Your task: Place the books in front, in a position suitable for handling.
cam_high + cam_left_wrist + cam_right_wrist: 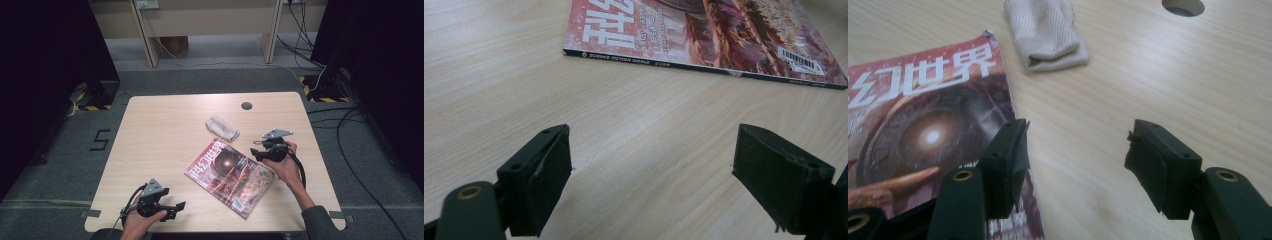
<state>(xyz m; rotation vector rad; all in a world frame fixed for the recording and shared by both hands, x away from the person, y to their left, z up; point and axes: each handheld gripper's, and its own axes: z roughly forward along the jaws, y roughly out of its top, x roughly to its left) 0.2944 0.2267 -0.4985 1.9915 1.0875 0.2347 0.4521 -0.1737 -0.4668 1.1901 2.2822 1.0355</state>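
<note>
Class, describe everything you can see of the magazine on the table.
The magazine is thin and glossy, with a red cover showing a dark glowing sphere, large white characters and a barcode. It lies closed and flat, skewed on the wooden table, beside a folded cloth. The right gripper hovers open at its edge, not gripping it.

Red-covered magazine, closed, lying flat and face up on the table, turned at a slant to the edges. White title lettering across the top, dark glowing sphere at centre, barcode near one corner.
</note>
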